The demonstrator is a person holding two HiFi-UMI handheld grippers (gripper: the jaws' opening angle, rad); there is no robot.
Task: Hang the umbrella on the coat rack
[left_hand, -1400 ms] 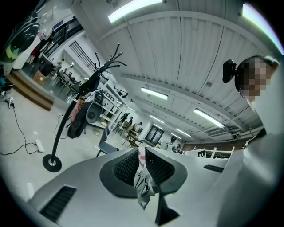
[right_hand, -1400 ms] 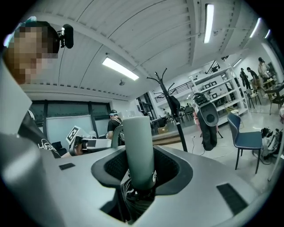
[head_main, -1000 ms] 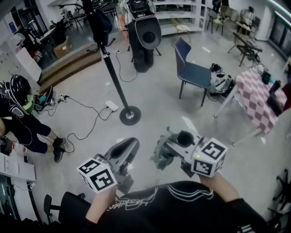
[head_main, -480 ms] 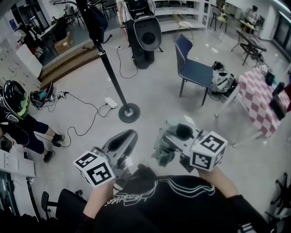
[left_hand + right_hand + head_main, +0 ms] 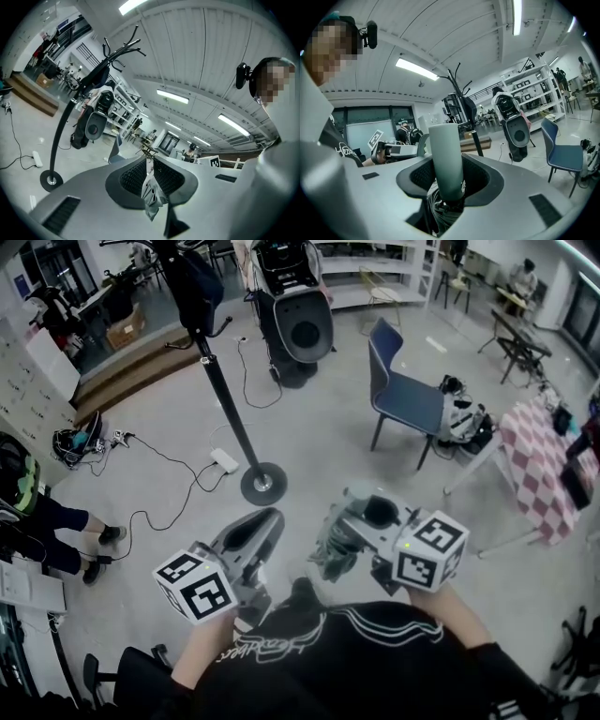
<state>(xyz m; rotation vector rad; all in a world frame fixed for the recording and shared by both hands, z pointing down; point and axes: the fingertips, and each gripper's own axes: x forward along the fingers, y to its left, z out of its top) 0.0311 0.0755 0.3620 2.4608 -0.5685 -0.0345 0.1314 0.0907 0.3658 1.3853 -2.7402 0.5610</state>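
Grey-green plastic, the handle (image 5: 445,154) of the umbrella (image 5: 335,547), stands upright between the pads of the right gripper (image 5: 446,180), which are clamped on it at a wide spread. The folded canopy hangs bunched below the jaws, held in front of the person's chest. The jaws of the left gripper (image 5: 151,174) are almost together, pinching a thin pale strip (image 5: 151,194) of fabric or card. The coat rack (image 5: 228,409) stands well apart from both grippers, its black pole rising from a round base (image 5: 263,483) on the floor, with a dark bag (image 5: 195,287) high on it. The step in hand appears to be the carry toward the rack, and nothing has been hung yet. The next move probably calls for closing that gap, raising the umbrella to the hooks (image 5: 123,47), and setting a loop or the handle over a free prong before either grip lets go. Several points stay uncertain. The head view cuts off the top of the rack, and the gripper views show the hooks small and dark, so a free prong cannot be picked out. Whether the pale strip is the umbrella's own strap or a tag is unclear — its far end is hidden behind the gripper body. The canopy's tip and any hanging loop are also out of sight.
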